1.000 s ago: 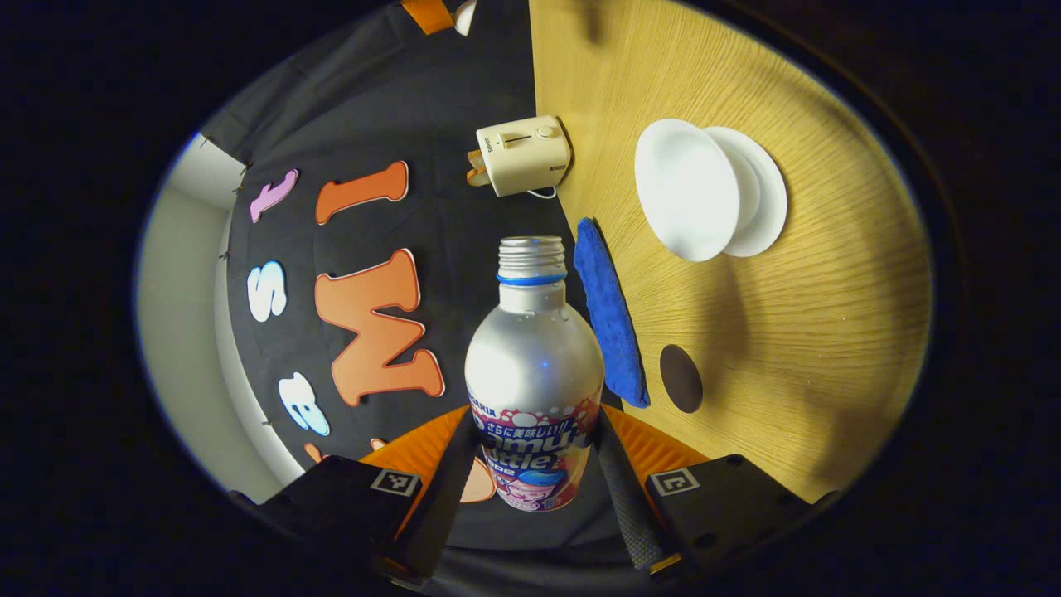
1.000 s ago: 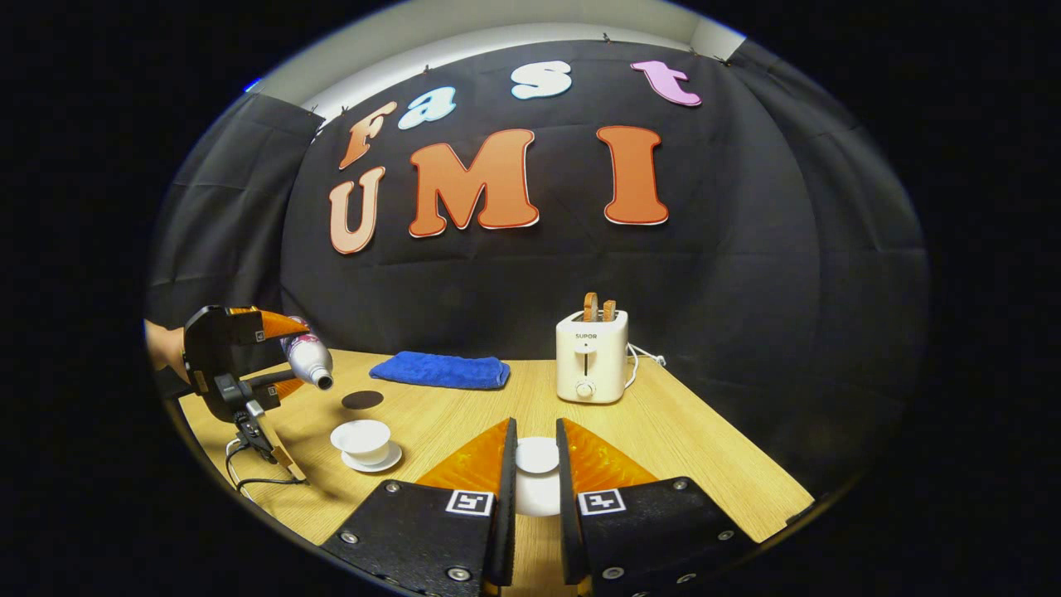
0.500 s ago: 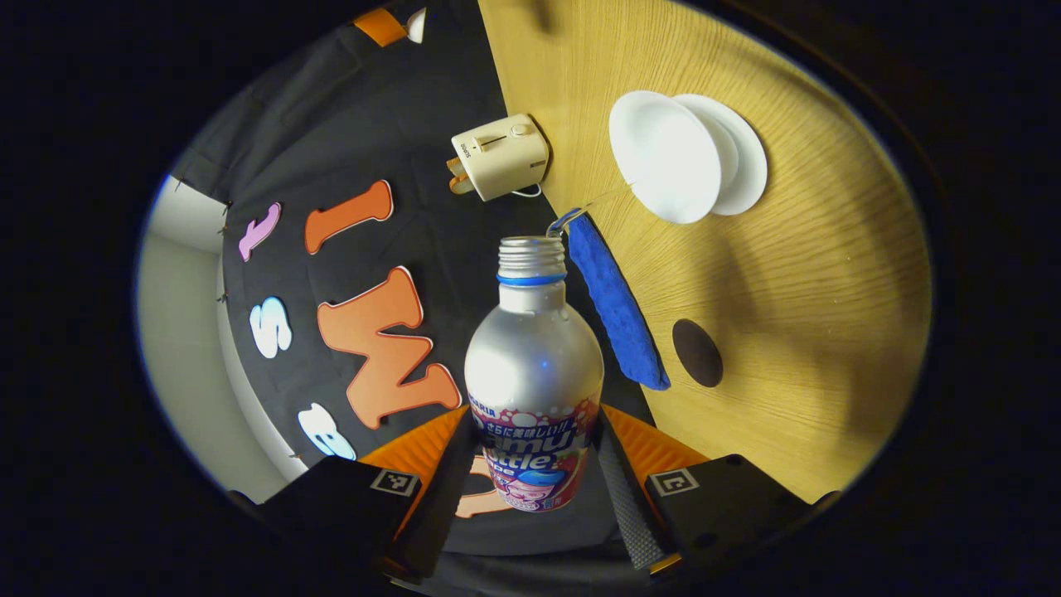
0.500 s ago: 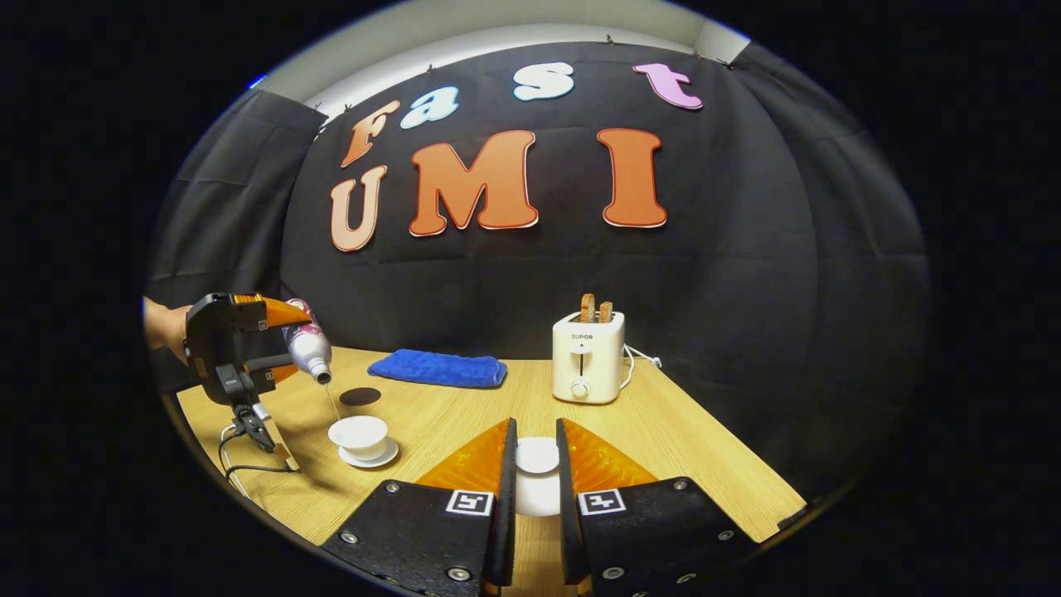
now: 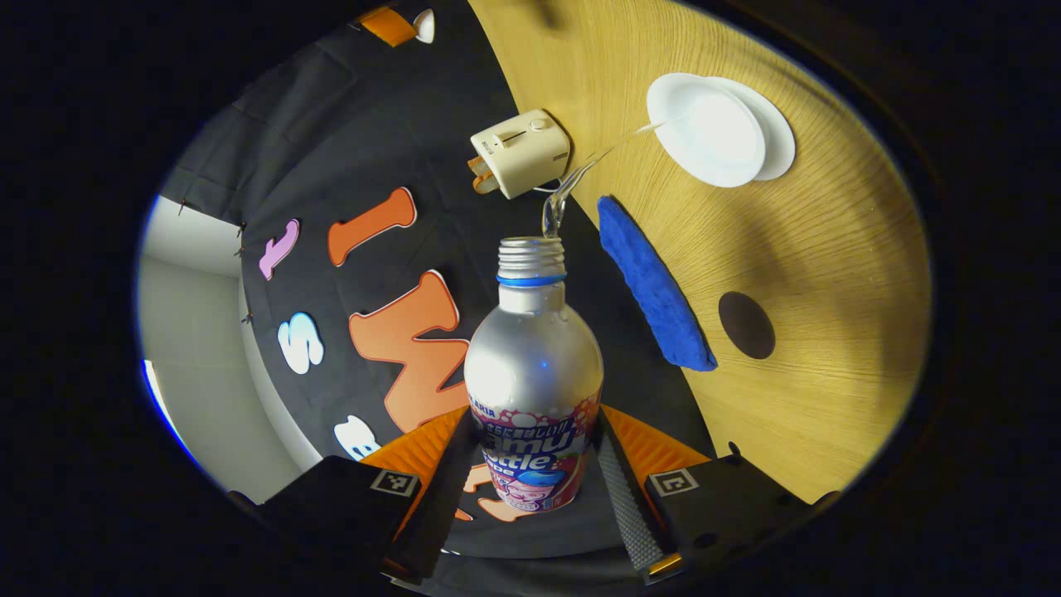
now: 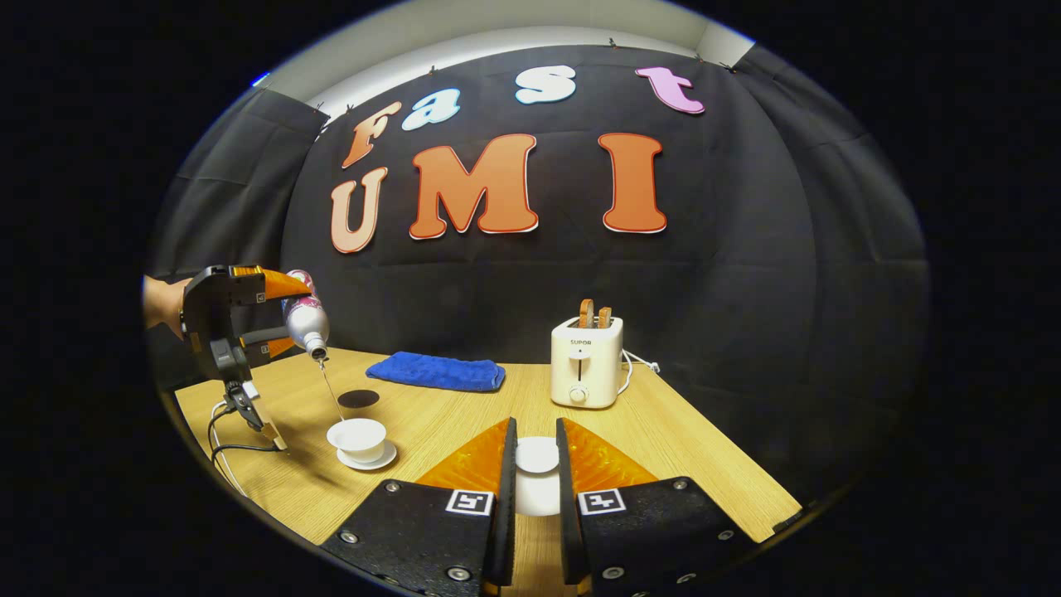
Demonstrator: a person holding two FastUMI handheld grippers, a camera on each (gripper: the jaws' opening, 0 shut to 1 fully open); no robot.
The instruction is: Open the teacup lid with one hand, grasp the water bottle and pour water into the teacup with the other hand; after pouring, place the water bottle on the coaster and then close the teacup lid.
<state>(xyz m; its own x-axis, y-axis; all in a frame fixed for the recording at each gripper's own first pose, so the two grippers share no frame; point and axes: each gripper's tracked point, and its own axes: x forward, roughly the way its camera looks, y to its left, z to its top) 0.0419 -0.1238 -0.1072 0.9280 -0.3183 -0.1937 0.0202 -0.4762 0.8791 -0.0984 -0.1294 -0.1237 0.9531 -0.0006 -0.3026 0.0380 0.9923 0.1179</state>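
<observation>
Silver water bottle point(image 5: 534, 373) clamped in left gripper point(image 5: 535, 473), tilted above teacup point(image 6: 358, 434); we see thin stream point(image 6: 330, 390) falling into teacup. Right gripper point(image 6: 535, 489) clamped on teacup lid point(image 6: 536, 455), beside teacup. Coaster point(image 6: 359, 399) just behind teacup.

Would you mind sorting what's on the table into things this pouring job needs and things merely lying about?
In use:
silver metal water bottle, tilted and pouring, in the left gripper
white ceramic teacup on its saucer
white round teacup lid, in the right gripper
dark round coaster

Lying about:
cream two-slot toaster
folded blue cloth
</observation>
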